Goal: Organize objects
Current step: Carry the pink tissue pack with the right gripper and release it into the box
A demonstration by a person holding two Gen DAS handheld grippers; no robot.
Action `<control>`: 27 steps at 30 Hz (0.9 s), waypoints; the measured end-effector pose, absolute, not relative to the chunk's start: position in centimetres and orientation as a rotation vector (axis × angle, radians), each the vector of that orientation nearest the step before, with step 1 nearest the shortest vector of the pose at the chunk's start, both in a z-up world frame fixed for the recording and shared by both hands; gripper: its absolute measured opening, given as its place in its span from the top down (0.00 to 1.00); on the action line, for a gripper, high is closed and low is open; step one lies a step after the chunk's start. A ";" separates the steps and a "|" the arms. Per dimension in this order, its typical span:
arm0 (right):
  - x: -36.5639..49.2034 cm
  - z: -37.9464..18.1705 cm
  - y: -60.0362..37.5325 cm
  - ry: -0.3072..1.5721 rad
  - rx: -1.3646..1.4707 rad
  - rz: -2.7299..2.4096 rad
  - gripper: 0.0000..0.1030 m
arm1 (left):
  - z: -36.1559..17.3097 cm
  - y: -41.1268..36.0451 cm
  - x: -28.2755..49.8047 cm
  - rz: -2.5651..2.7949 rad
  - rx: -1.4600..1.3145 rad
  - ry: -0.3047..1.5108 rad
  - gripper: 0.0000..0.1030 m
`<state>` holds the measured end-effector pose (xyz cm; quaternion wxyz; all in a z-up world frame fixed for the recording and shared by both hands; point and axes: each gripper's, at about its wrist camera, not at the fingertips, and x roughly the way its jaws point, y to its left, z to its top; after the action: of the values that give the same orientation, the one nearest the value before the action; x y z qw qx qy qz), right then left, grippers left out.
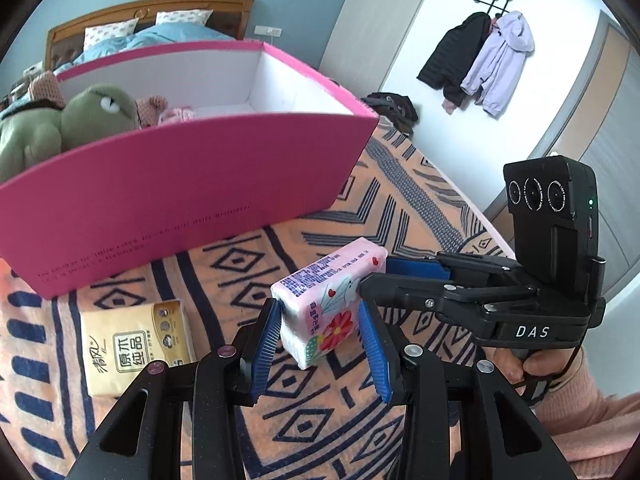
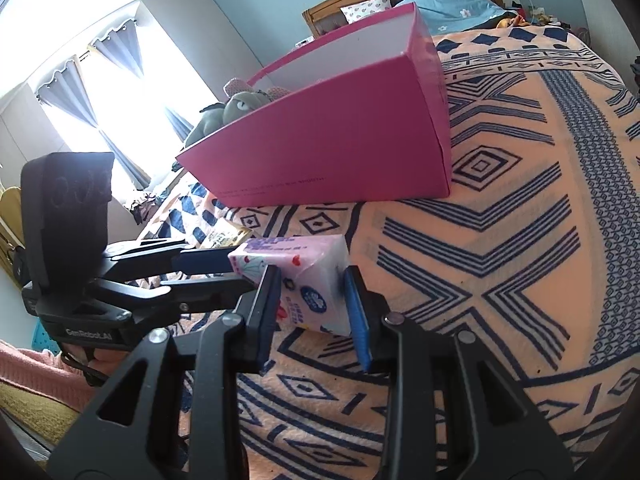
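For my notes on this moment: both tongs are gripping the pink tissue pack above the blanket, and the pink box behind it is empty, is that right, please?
Not quite: the pink box is not empty. The left wrist view shows a green plush toy inside it. The rest holds: the left tongs and the right tongs both grip the pink tissue pack above the blanket.

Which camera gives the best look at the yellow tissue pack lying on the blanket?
The left wrist view: the yellow tissue pack lies in full sight on the blanket, label readable, near the pink box. The right wrist view shows only a sliver of it behind the left gripper.
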<state>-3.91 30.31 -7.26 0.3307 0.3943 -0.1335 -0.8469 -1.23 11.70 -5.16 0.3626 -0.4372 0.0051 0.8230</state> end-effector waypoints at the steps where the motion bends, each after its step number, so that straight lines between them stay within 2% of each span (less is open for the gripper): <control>1: -3.9 -7.1 30.3 -0.349 1.026 -2.215 0.65 | -5.0 11.8 -1.2 2.125 -1.118 0.017 0.61; 27: -3.6 -1.3 29.9 -0.287 0.823 -2.272 0.65 | -1.3 10.9 -2.1 2.186 -1.014 0.014 0.61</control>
<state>-3.62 29.89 -1.25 0.3466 0.3172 -0.1106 -0.8758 -2.10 10.92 -1.33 0.3578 -0.3930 0.0053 0.8470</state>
